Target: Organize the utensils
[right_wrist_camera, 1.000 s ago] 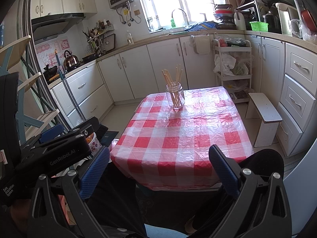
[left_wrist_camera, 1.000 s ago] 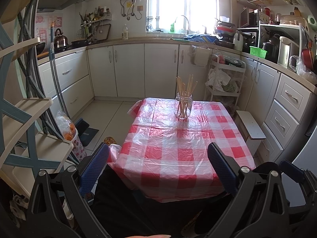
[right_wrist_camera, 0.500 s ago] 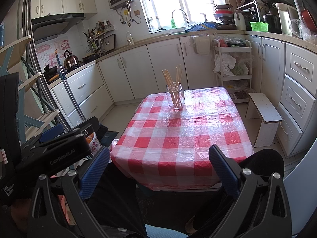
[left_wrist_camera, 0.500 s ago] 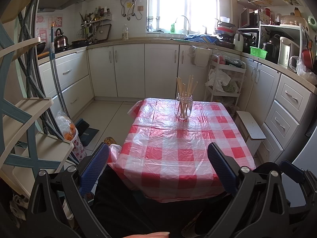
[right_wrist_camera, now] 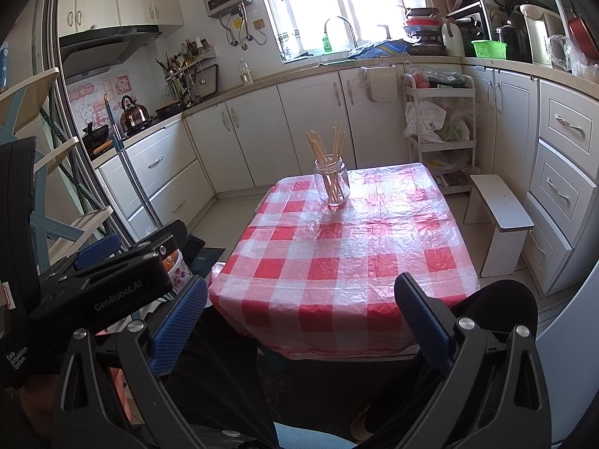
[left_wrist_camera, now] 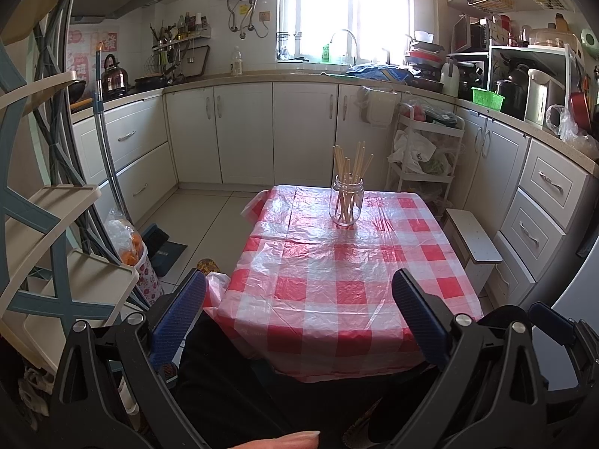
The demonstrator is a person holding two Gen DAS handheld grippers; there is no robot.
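Left claw [right_wrist_camera: 123, 280] body — "GenRobot.AI", "Data Acquisition System".

White kitchen cabinets [left_wrist_camera: 243, 131], bright window [left_wrist_camera: 337, 3] above sink, pale tiled floor [left_wrist_camera: 202, 220], red-checked table [left_wrist_camera: 337, 262], white stool [right_wrist_camera: 498, 217].

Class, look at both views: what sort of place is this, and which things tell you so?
A home kitchen, most likely. A kettle sits on the counter, a tap stands under the window, and a jar of chopsticks stands on a table with a checked cloth.
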